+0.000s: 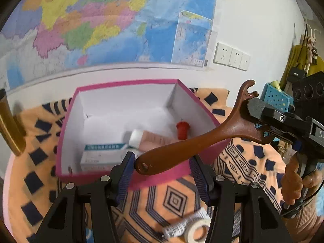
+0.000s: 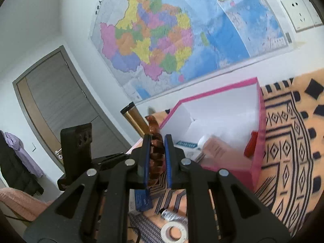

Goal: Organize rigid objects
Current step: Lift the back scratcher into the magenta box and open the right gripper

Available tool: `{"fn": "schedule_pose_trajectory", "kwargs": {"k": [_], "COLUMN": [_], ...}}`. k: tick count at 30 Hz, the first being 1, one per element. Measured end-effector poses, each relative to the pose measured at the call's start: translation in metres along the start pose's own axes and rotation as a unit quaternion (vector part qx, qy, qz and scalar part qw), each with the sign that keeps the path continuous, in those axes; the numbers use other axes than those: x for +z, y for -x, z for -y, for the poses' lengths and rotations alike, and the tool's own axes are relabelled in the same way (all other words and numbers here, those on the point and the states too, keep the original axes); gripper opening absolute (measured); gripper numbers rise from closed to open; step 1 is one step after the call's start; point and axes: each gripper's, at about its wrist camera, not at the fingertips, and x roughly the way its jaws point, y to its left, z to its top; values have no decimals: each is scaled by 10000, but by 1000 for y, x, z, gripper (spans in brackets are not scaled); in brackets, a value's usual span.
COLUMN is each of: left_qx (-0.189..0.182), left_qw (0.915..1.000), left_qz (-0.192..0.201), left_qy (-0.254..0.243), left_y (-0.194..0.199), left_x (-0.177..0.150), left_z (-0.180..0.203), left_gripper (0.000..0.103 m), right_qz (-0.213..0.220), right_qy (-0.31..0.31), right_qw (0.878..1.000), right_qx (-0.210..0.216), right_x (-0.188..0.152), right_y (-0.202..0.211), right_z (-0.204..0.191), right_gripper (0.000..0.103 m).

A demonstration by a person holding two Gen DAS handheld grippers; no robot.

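Above the pink box (image 1: 97, 174), a stiff wooden slingshot (image 1: 194, 141) is clamped at its fork by the right claw (image 2: 157, 151); the left claw (image 1: 162, 174) is held wide, empty.

The right gripper (image 1: 255, 115) clamps the forked end of a brown slingshot (image 1: 194, 139) above the pink box's (image 1: 66, 129) right wall. Inside lie a carton (image 1: 103, 154), a tube (image 1: 149, 137) and a red cap (image 1: 182, 129). The left gripper (image 1: 162, 174) gapes empty at the box's near edge.

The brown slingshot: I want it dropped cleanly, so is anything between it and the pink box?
Nothing visible blocks it. The right hand-held gripper holds the brown slingshot over the near rim of the pink box. The left hand-held gripper stands open just below its handle end, not touching.
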Motion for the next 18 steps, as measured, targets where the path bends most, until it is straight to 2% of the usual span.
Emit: {"fn": "schedule_pose_trajectory", "kwargs": {"k": [7,15,18], "left_qx": [138,187,223], "left_qw": [9997,9978,9975], "left_qz": [-186,-613,-637], "left_qy": [-113,-168,-223], "left_y": [-24,-61,-68], "left_x": [13,11,11], "left_z": [-4,-7,-5], "left_gripper": [56,56,56], "right_qz": [-65,-371,-524], "right_qy": [-204,-365,-341], "right_qw": [9998,9982,9970], "right_qx": [-9,-283,-460], "right_x": [14,14,14], "right_y": [-11,-31,-39], "right_z": [24,53,59], "right_gripper": [15,14,15]}}
